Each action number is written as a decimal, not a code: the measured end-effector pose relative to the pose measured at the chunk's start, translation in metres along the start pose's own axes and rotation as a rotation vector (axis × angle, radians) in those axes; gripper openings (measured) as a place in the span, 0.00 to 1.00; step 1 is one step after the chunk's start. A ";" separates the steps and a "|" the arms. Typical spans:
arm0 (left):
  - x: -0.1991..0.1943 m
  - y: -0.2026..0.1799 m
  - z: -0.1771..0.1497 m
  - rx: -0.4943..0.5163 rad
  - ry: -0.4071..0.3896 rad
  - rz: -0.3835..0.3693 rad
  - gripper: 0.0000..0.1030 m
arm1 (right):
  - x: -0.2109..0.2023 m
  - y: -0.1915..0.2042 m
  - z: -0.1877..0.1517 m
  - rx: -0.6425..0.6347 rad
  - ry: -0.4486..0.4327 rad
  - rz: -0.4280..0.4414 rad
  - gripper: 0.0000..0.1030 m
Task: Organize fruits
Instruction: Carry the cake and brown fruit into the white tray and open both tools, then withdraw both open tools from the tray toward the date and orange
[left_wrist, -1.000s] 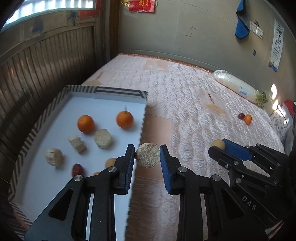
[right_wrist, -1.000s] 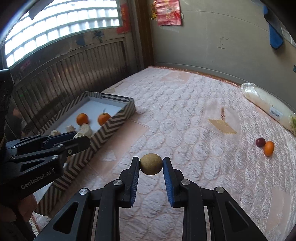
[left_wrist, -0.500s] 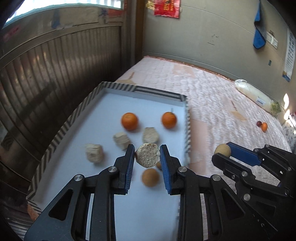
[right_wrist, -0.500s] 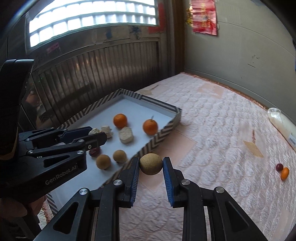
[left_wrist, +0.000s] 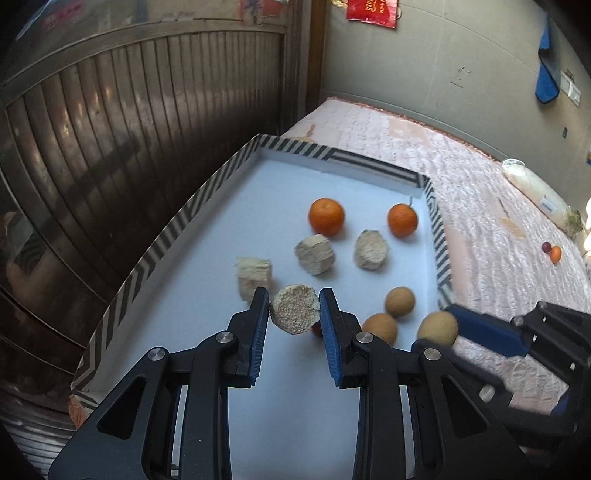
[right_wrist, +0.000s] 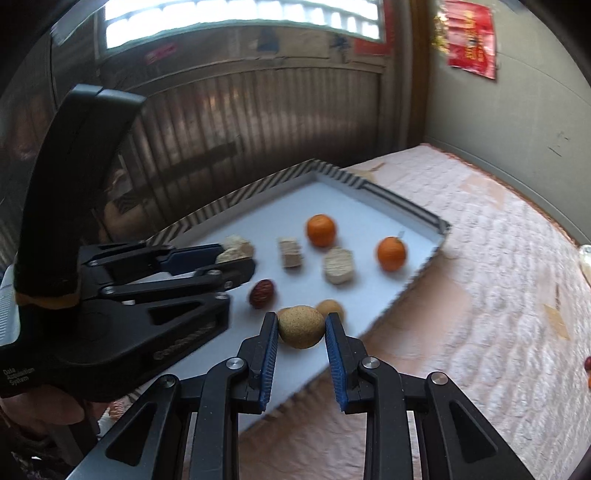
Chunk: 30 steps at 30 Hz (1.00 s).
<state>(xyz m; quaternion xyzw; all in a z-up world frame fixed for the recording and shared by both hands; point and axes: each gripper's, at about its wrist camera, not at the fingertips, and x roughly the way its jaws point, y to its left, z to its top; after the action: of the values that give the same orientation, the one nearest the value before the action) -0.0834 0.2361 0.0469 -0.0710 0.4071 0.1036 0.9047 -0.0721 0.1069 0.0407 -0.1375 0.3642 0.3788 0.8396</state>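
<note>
Left wrist view: the left gripper (left_wrist: 294, 314), a black two-finger claw with blue ribbed pads, is clamped on a pale, rough, crumbly cut chunk (left_wrist: 294, 313) and holds it in the air over the near part of a shallow white tray with a black-and-white striped rim (left_wrist: 177, 225). The tray lies on a pink quilted mattress (left_wrist: 480, 206). In the tray lie two round orange fruits (left_wrist: 327, 216), three more pale cut chunks (left_wrist: 316, 254), two small round tan fruits (left_wrist: 399, 302) and a dark red fruit (right_wrist: 262, 293), which shows clearly in the right wrist view. In that view the right gripper (right_wrist: 301, 328), of the same make, is clamped on a round, speckled tan fruit (right_wrist: 301, 326) and holds it above the tray's near edge, close to the tan fruits already there. Well apart on the mattress, a small orange fruit (left_wrist: 555, 254) and a small dark red one (left_wrist: 546, 246) remain outside the tray. The step in hand appears to be setting both held pieces down. To do it well, each should likely go beside its own kind, the chunk near the other chunks and the tan fruit beside the tan pair, lowered onto a bare patch of the tray floor before the claws part, so that the round fruit does not roll or knock its neighbours.
</note>
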 end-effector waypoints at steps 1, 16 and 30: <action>0.001 0.001 0.000 -0.003 0.006 0.002 0.26 | 0.004 0.005 0.000 -0.012 0.009 0.012 0.24; 0.011 0.007 -0.002 -0.021 0.042 0.019 0.27 | 0.038 0.032 -0.008 -0.076 0.076 0.068 0.24; -0.001 0.005 0.012 -0.056 0.020 -0.003 0.58 | -0.001 0.003 -0.013 0.003 -0.002 0.088 0.34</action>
<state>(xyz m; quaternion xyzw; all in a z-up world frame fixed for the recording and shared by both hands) -0.0766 0.2433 0.0547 -0.0978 0.4131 0.1128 0.8984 -0.0810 0.1016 0.0327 -0.1199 0.3696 0.4149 0.8227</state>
